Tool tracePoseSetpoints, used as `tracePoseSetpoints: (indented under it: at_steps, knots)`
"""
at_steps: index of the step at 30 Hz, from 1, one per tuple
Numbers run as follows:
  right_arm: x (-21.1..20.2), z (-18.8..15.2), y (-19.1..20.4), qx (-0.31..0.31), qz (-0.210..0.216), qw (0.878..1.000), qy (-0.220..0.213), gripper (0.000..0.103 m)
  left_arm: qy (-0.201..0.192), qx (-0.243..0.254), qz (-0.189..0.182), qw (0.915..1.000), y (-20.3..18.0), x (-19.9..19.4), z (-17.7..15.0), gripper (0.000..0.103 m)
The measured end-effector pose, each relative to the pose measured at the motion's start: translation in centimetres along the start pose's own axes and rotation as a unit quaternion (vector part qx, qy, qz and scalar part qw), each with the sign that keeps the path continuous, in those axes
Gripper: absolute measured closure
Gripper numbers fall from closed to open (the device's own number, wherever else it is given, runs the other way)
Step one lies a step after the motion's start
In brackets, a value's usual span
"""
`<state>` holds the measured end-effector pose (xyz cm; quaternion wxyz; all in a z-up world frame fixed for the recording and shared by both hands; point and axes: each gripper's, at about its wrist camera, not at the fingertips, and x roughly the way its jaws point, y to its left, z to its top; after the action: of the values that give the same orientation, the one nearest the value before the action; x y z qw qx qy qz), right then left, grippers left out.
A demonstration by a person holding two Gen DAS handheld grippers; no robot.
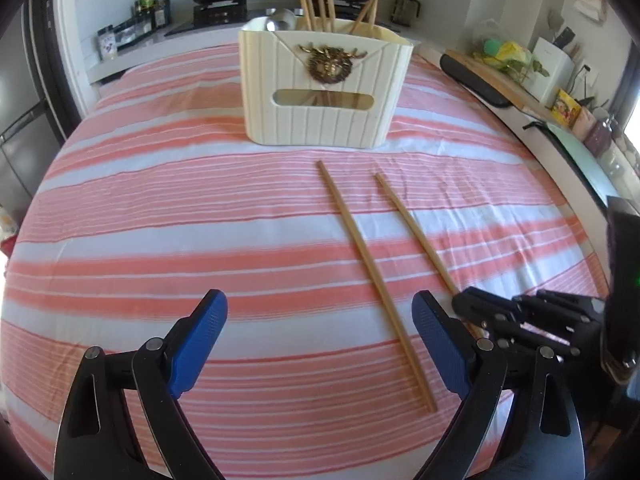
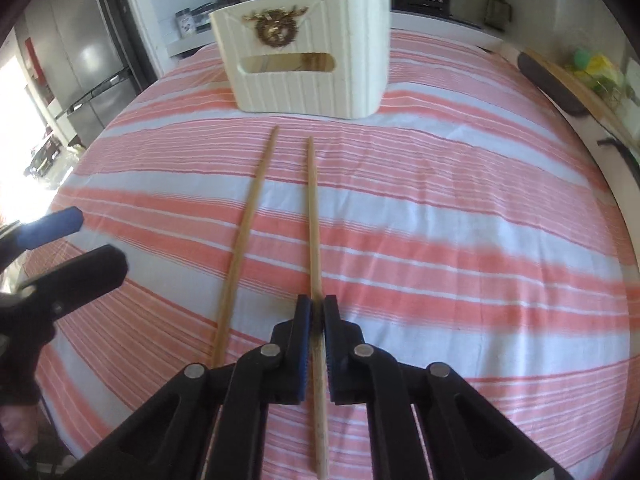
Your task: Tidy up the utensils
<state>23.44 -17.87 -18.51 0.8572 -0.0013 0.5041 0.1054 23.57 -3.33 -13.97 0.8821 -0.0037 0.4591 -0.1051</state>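
Right wrist view – pale wooden chopstick (image 2: 314,216), slim, straight, between fingers (image 2: 303,344)

Two long wooden chopsticks lay side by side, slightly apart, on the striped cloth. The right chopstick (image 2: 313,216) was pinched near its thick end; the left chopstick (image 2: 247,236) lay free. Beyond them stood a cream ribbed holder (image 1: 324,92) with upright chopsticks (image 1: 318,8) inside.

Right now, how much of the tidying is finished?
Partly done: several chopsticks and a spoon already stand in the cream holder. The right hand-held gripper is shut on one chopstick on the striped cloth. A second chopstick still lies loose; the left hand-held gripper is open and empty.
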Motion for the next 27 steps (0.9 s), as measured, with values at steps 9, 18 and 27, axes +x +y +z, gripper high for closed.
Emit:
tracePoseSetpoints:
  at_steps: [9,18,27]
  knots:
    - [-1.7,-2.8,-1.6,0.009,0.001,1.000,-0.011,0.097,-0.002,0.059,0.042,0.9974,-3.1,3.8,-0.8,0.048]
    - [-2.0,-3.5,-1.5,-0.001,-0.008,1.000,-0.028,0.097,-0.001,0.072,0.038,0.9967,-1.8,2.7,-2.0,0.098]
    - [-2.9,-4.7,-1.7,-0.016,-0.012,0.999,-0.026,0.097,0.012,0.062,0.033,0.9974,2.3,-0.4,-5.6,0.098]
